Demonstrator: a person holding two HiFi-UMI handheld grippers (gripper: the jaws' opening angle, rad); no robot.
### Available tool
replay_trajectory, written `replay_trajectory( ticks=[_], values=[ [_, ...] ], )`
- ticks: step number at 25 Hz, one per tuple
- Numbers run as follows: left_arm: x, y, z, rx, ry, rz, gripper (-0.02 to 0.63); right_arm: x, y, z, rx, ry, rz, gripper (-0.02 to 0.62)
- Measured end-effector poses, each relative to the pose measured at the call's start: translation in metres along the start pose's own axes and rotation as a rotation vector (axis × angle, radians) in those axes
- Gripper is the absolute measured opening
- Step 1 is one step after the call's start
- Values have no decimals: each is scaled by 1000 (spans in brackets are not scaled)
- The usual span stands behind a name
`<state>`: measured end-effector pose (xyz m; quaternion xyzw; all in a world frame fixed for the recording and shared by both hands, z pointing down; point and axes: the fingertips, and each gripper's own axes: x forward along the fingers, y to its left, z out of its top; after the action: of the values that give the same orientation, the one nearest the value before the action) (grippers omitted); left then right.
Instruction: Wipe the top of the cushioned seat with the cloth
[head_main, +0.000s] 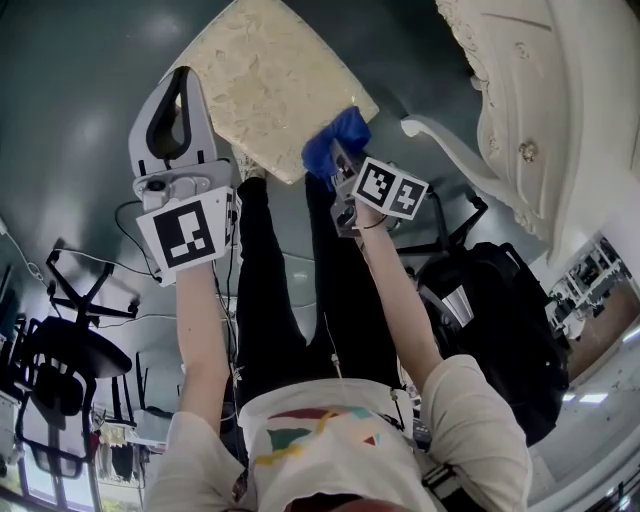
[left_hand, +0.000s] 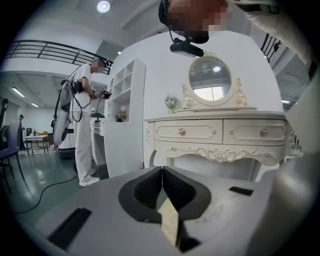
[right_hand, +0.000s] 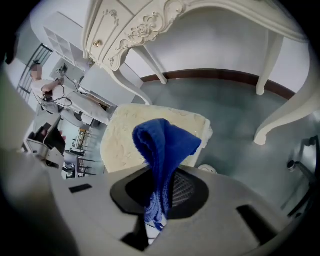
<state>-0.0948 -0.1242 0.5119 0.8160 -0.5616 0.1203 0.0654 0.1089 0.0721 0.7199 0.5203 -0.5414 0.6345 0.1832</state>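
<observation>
The cream cushioned seat (head_main: 270, 70) lies on the floor ahead of my legs. It also fills the middle of the right gripper view as a pale slab (right_hand: 122, 137). My right gripper (head_main: 340, 162) is shut on a blue cloth (head_main: 338, 135), which bunches up over the seat's near right corner. In the right gripper view the cloth (right_hand: 162, 145) stands up between the pads of the right gripper (right_hand: 161, 192). My left gripper (head_main: 185, 80) is by the seat's left edge, pads pressed together with nothing held. The left gripper (left_hand: 161, 175) points level at the dressing table, not at the seat.
A white carved dressing table (head_main: 545, 110) stands at the right, with its drawers (left_hand: 220, 132) and oval mirror ahead of the left gripper. A black backpack (head_main: 495, 320) is at my right and black chairs (head_main: 60, 360) at my left. A person in white (left_hand: 82, 130) stands by a white shelf unit (left_hand: 127, 120).
</observation>
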Motion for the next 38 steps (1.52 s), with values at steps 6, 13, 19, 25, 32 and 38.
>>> replay_trajectory(
  ticks=[6,13,19,25,32,38],
  values=[
    [2,-11,-3,16,10,-28,6,-8,-22,-16,-18,28,-43,35],
    [4,-20,-4,7,19,-28,7,-9,-30,-23,4,36,-42,35],
    [4,-20,-1,10,9,-23,6,-10,-36,-26,30,39,-48,35],
    [0,-14,3,26,-2,-13,6,-31,-5,-20,68,0,39,35],
    [-13,5,23,36,-59,48,6,-57,74,16,42,-101,186,35],
    [-29,29,34,45,-67,93,6,-59,177,53,83,-145,426,35]
  ],
)
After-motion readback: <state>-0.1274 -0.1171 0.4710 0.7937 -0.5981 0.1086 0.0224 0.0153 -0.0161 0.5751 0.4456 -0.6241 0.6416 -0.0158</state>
